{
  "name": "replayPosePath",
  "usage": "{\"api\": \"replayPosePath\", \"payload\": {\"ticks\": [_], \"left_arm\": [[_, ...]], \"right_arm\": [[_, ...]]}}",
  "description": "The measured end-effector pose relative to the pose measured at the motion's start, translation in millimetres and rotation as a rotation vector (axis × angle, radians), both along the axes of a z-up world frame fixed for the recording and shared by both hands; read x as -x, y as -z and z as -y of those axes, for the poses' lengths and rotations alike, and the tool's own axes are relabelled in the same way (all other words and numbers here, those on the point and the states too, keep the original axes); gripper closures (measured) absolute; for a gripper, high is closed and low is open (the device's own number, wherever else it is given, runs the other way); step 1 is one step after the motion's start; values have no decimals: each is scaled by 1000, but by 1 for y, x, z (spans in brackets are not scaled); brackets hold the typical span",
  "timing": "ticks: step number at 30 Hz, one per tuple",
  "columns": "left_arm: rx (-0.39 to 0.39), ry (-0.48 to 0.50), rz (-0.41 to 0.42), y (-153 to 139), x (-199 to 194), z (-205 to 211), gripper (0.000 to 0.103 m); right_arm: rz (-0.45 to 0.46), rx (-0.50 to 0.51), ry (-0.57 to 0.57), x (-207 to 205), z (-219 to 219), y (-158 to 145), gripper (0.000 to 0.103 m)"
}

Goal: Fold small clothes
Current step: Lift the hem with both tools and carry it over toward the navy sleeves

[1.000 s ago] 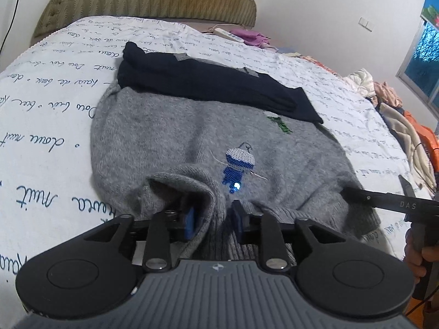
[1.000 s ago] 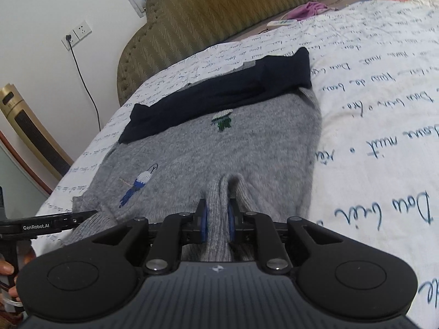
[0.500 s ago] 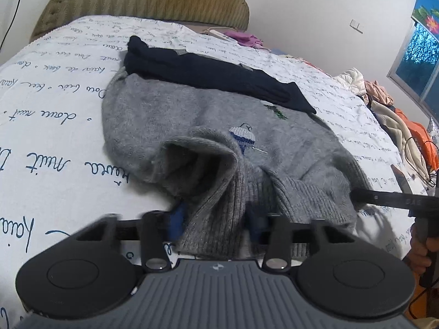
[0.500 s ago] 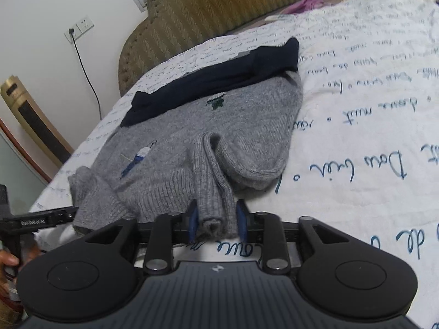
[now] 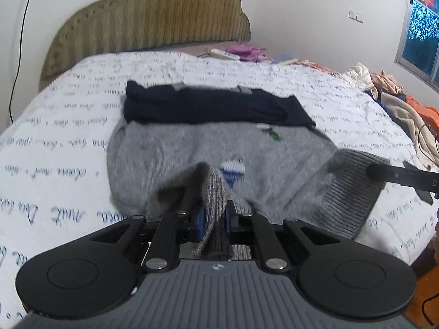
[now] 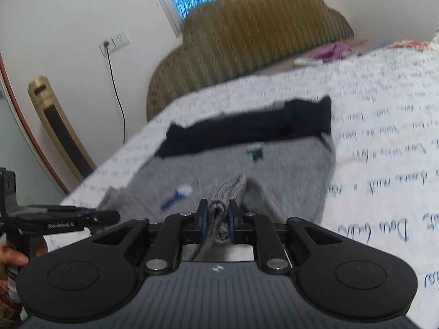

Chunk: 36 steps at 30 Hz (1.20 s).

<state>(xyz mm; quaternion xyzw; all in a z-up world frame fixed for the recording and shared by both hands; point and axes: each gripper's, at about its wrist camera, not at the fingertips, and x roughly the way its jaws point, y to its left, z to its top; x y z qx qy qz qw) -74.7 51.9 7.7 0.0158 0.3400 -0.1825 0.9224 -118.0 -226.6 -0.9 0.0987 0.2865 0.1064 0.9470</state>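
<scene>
A small grey knit sweater [image 5: 170, 150] with a blue embroidered figure [image 5: 231, 168] lies on the bed; its navy sleeves [image 5: 208, 107] are folded across the far end. My left gripper [image 5: 214, 219] is shut on the ribbed hem at the near left and holds it lifted. My right gripper [image 6: 215, 219] is shut on the ribbed hem at the other near corner, also lifted. The right gripper's fingers [image 5: 395, 175] show at the right of the left wrist view, holding the hem [image 5: 354, 186]. The sweater also shows in the right wrist view [image 6: 288, 175].
The bed has a white sheet with blue script [image 5: 55, 142] and an olive padded headboard [image 5: 153, 24]. A heap of clothes [image 5: 397, 101] lies at the bed's right side. Purple cloth [image 5: 247, 52] lies by the headboard. A gold tower fan [image 6: 60, 128] stands left of the bed.
Both grippers closed on the sweater's hem, pulled it back toward me and lifted it off the sheet. The near part of the sweater has risen and both views are blurred.
</scene>
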Motion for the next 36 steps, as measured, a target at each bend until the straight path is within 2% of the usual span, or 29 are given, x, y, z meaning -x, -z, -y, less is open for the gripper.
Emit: {"api": "replayPosePath", "payload": {"ticks": [10, 19, 24, 36], "left_arm": [[-9, -23, 56, -21, -7, 6, 90], [85, -137, 116, -48, -32, -4, 91], [97, -185, 141, -58, -49, -4, 91], [89, -219, 178, -71, -77, -3, 92]], "right_arm": [[57, -4, 13, -12, -4, -13, 90], [175, 8, 89, -28, 3, -40, 94], [176, -11, 120, -46, 14, -38, 95], [181, 12, 145, -79, 34, -39, 96]]}}
